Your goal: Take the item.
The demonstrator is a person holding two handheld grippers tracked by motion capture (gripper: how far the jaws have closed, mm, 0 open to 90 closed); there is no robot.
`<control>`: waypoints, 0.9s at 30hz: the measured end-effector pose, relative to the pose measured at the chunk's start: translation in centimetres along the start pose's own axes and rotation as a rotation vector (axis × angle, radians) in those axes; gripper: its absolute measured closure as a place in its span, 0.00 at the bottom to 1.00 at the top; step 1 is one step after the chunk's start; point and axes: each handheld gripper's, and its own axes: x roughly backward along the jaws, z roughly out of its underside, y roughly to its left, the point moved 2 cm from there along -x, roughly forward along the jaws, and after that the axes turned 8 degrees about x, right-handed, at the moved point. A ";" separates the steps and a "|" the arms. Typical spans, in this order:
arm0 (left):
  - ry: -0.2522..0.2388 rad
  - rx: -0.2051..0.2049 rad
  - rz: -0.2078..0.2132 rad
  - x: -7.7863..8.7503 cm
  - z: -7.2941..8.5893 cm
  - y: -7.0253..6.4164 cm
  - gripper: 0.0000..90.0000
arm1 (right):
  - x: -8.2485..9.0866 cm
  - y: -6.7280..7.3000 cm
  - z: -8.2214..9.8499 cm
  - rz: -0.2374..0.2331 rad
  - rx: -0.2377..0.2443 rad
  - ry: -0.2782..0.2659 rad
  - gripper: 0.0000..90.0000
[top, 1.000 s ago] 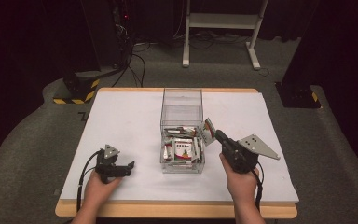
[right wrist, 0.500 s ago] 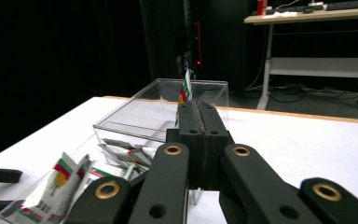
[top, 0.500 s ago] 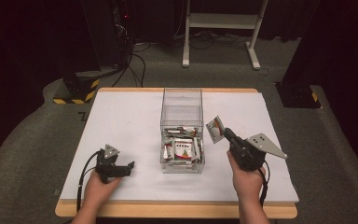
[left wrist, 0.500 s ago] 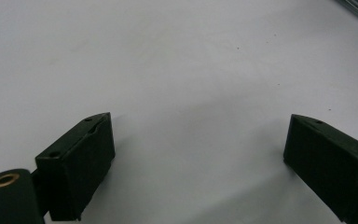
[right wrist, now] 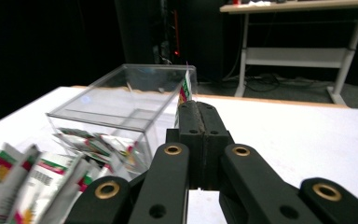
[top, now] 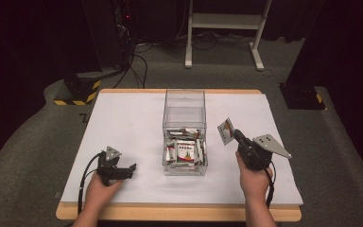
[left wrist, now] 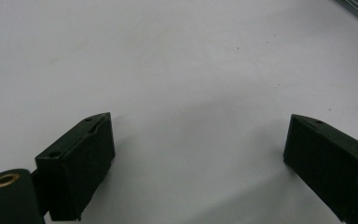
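Gripper work at this moment belongs to the right gripper (top: 232,133), whose jaws are pressed together on one sachet (top: 226,130), raised clear of the table (top: 123,123) just to the right of the clear box (top: 185,132). Held by its lower edge, the sachet stands up from the jaw tips, which probably keeps its printed face free and lets it be set down flat. That white table takes up most of the high view. At its middle the clear box has two compartments: the far one looks empty, while the near one holds the packed sachets (top: 185,152), loosely stacked and so easy to pinch singly. Smallest, the left gripper (top: 131,168) lies low on the bare table with jaws spread wide, gripping nothing, seemingly parked out of the way
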 end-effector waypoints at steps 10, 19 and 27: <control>-0.003 0.003 0.000 0.0 0.0 0.0 0.10 | -1.1 -1.4 1.9 0.049 -0.010 0.060 1.00; 0.000 0.001 0.000 0.0 0.0 0.0 0.10 | -1.9 -2.2 3.1 0.079 -0.016 0.093 1.00; -0.001 0.001 0.000 0.0 0.0 0.0 0.10 | -2.5 -2.7 4.0 0.091 -0.024 0.125 1.00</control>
